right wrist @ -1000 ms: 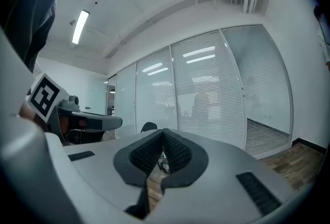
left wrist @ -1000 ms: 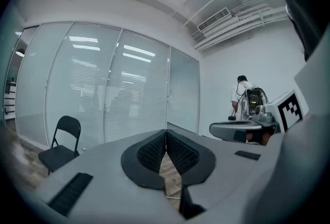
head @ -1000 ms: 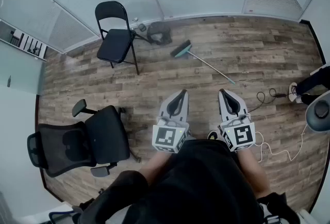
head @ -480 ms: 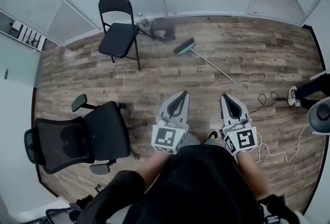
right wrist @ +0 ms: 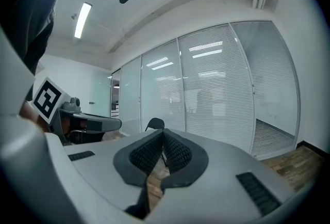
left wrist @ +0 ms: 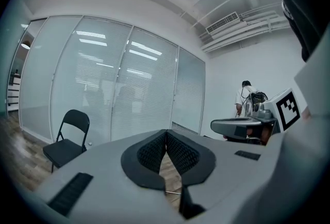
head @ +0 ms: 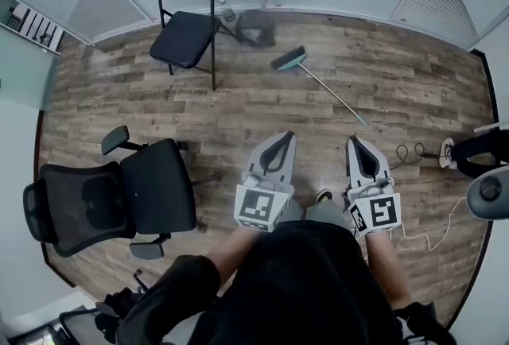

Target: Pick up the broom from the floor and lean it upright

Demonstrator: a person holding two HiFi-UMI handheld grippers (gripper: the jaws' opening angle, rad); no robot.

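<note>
Now your left hand-held gripper [head: 284, 138] and right hand-held gripper [head: 355, 143] are both pressed together, holding nothing. The broom [head: 321, 87] lies flat on the wooden floor [head: 238, 113] ahead, well apart from them, its head toward the folding chair [head: 184, 33].

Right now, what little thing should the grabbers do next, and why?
Probably step closer to the broom: it lies flat on the floor well ahead, and the left gripper and right gripper are both shut, empty and far from it.

A folding chair [head: 187, 25] and an office chair [head: 119, 200] stand on the wood floor [head: 238, 113].
</note>
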